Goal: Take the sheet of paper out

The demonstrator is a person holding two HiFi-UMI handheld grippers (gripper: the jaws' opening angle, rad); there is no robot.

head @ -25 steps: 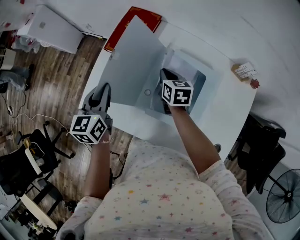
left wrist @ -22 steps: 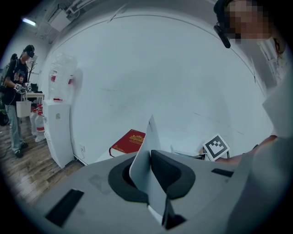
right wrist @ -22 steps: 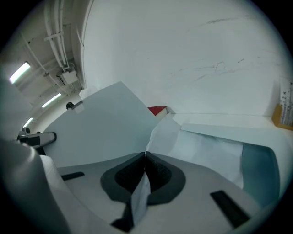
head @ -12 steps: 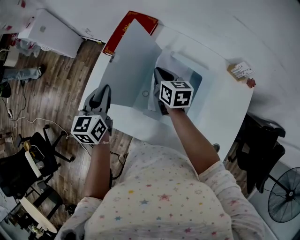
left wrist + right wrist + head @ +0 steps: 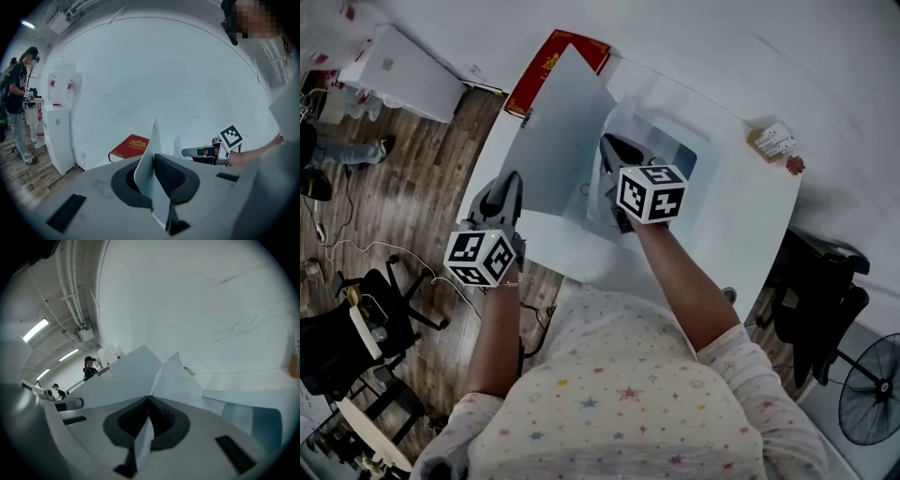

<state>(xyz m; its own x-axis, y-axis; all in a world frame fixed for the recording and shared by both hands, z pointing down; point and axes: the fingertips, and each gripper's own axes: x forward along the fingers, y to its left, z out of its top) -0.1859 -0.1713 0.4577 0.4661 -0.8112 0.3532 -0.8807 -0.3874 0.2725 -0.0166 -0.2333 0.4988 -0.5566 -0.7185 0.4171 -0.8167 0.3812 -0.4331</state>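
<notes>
An open folder (image 5: 698, 164) lies on the white table (image 5: 741, 220). Its pale grey cover (image 5: 553, 131) stands raised, and my left gripper (image 5: 507, 187) is shut on the cover's near edge. In the left gripper view the thin cover (image 5: 151, 150) runs straight between the closed pads of the left gripper (image 5: 152, 176). My right gripper (image 5: 614, 155) is shut on the white sheet of paper (image 5: 642, 122), which is lifted above the folder's bluish pocket. In the right gripper view the sheet (image 5: 180, 380) rises from the right gripper's (image 5: 149, 416) pinched jaws, beside the cover (image 5: 124, 376).
A red book (image 5: 555, 58) lies at the table's far left corner, partly under the cover. A small card (image 5: 772, 141) sits at the far right. A white water dispenser (image 5: 58, 117) and a standing person (image 5: 21, 89) are off to the left. Chairs surround the table.
My right gripper has risen with the sheet, drawing it up and leftwards out of the folder pocket. The left gripper and the raised cover have stayed put.
</notes>
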